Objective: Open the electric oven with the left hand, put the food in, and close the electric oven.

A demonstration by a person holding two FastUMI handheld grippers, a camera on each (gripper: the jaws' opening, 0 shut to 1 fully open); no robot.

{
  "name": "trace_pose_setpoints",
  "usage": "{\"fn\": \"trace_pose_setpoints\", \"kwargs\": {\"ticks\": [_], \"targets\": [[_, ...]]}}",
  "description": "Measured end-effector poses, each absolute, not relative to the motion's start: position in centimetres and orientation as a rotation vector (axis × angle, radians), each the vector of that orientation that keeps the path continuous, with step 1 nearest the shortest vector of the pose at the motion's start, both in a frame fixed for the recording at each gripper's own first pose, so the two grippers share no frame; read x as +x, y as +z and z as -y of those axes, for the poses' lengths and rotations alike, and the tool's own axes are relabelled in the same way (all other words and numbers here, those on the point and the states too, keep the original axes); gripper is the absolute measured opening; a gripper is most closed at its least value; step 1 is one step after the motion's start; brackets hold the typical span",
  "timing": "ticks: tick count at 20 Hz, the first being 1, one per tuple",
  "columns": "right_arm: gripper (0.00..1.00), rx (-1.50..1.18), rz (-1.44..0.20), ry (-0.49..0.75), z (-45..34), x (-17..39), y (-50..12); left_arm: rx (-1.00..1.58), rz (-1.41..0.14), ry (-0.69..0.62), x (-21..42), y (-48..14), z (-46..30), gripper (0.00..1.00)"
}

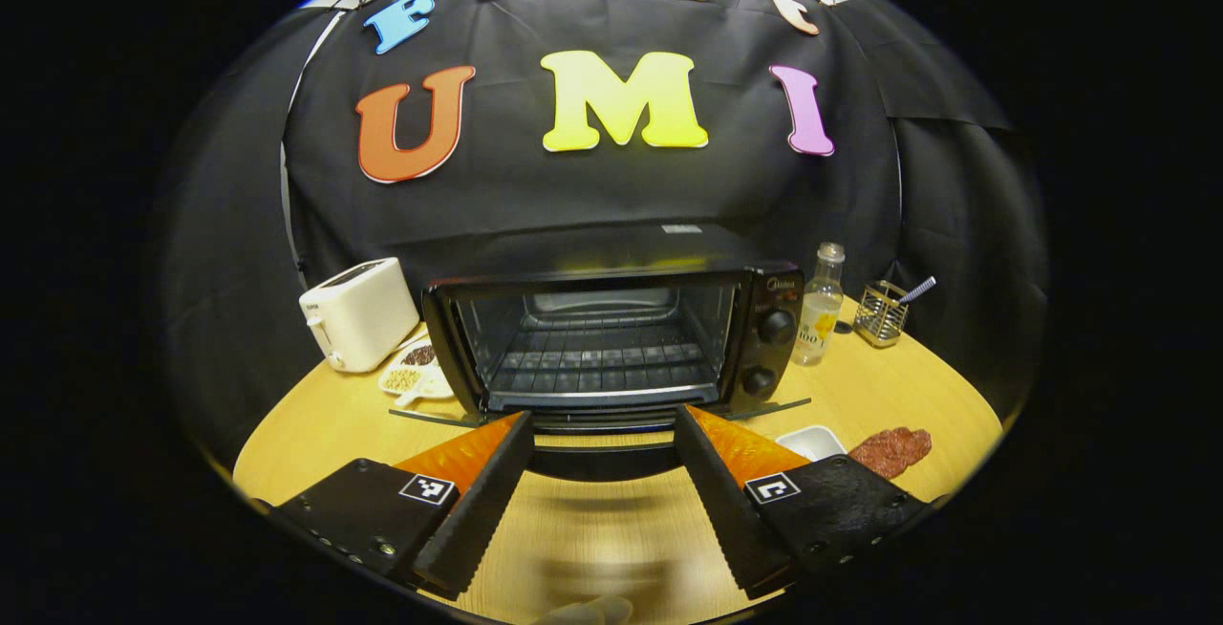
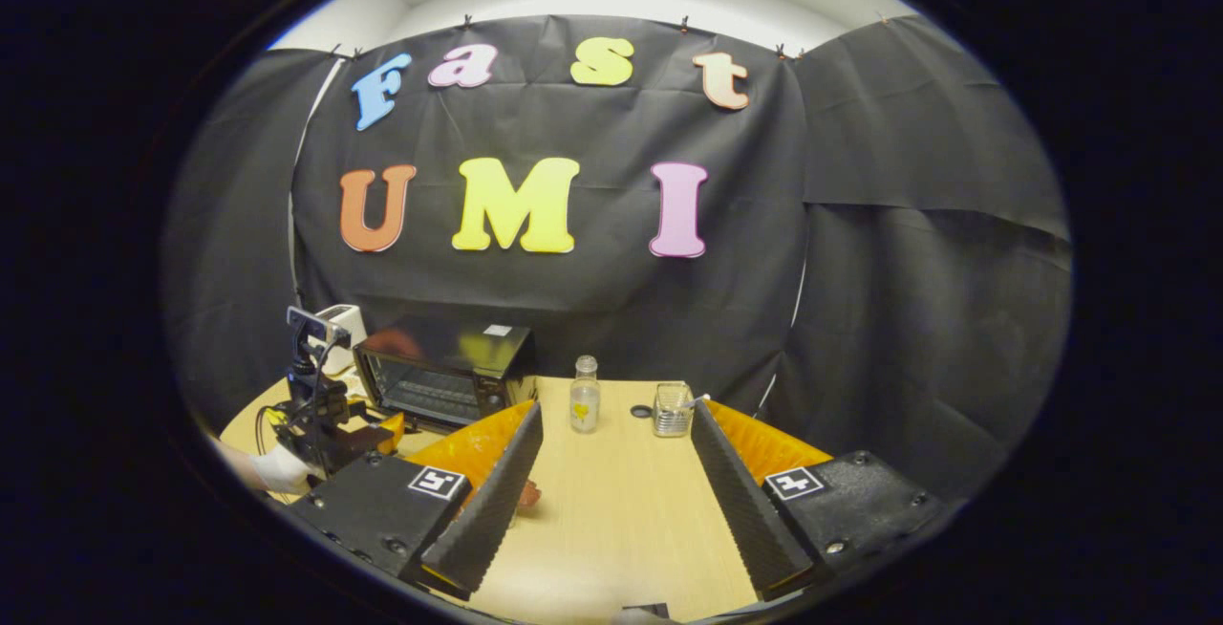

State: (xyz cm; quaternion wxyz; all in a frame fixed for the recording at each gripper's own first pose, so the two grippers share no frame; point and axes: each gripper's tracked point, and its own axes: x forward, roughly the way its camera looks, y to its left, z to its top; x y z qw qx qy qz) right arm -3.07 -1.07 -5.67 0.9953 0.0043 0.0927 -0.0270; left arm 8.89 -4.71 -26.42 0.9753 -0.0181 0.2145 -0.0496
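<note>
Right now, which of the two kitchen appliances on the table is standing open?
The black electric oven: its glass door is folded down, showing the rack. The white toaster to its left has no door.

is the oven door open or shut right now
Open. In the left gripper view the oven shows its bare rack, and the glass door lies dropped flat in front.

black oven (image 1: 611, 338) open; meat slice (image 1: 890, 450) on table right.

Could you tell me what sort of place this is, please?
Probably a staged kitchen set in a recording booth: an electric oven, a toaster and a bottle sit on a wooden table.
</note>
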Motion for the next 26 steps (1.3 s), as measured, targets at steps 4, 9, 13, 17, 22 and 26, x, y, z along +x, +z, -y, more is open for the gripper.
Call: {"fn": "trace_pose_setpoints", "kwargs": {"ticks": [4,9,13,17,22,26], "targets": [[0.97,0.008,-0.193,-0.054,1.1,-3.7,-6.0,-0.040,-0.505,-0.109,6.9,-29.6,4.9,0.95],[0.97,0.009,-0.220,-0.063,1.4,-4.5,-6.9,-0.095,-0.612,-0.114,4.6,-33.2,5.6,0.95],[0.99,0.000,-0.250,-0.069,1.4,-4.7,-8.2,-0.035,-0.657,-0.116,4.1,-35.5,5.7,0.94],[0.99,-0.029,-0.276,-0.067,1.2,-5.0,-9.2,-0.042,-0.679,-0.114,3.9,-36.3,5.9,0.95],[0.99,0.000,-0.318,-0.021,0.4,-4.9,-11.2,-0.055,-0.666,-0.125,4.0,-35.7,5.8,0.94],[1.00,0.011,-0.353,0.041,-0.3,-3.0,-13.8,-0.037,-0.641,-0.099,3.3,-34.3,4.3,0.97]]}}
